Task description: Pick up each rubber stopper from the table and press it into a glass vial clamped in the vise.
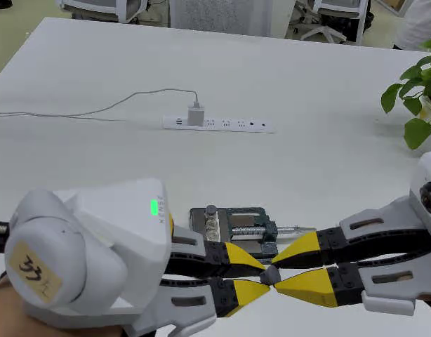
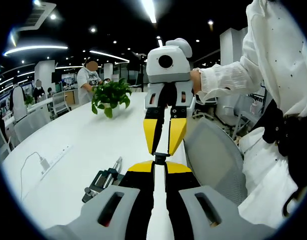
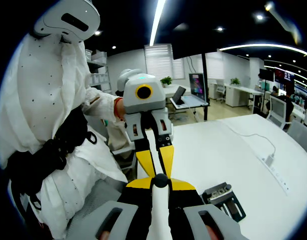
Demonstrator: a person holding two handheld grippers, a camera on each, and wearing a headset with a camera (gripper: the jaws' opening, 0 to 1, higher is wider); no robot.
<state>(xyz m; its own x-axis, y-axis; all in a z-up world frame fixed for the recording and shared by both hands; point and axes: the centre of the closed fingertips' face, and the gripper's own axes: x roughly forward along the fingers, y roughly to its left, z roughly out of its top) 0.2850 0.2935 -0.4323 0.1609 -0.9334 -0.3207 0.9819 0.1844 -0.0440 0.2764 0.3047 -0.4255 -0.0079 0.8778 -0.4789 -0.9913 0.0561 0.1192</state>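
A small grey rubber stopper (image 1: 270, 275) hangs above the table's near edge, pinched between two pairs of yellow jaw tips that meet nose to nose. My left gripper (image 1: 266, 275) comes in from the left and my right gripper (image 1: 274, 274) from the right, both shut on the stopper. In the right gripper view the stopper (image 3: 160, 181) sits at my own tips. Just behind them stands the dark vise (image 1: 252, 229); it clamps glass vials (image 1: 211, 226), one capped with a grey stopper. The vise (image 2: 101, 181) (image 3: 224, 197) lies low on the table in both gripper views.
A white power strip (image 1: 219, 124) with a plugged charger and cable lies mid-table. A potted plant (image 1: 418, 98) stands at the right edge. Office chairs stand beyond the far edge. A grey chair (image 2: 213, 160) is close to the table's near side.
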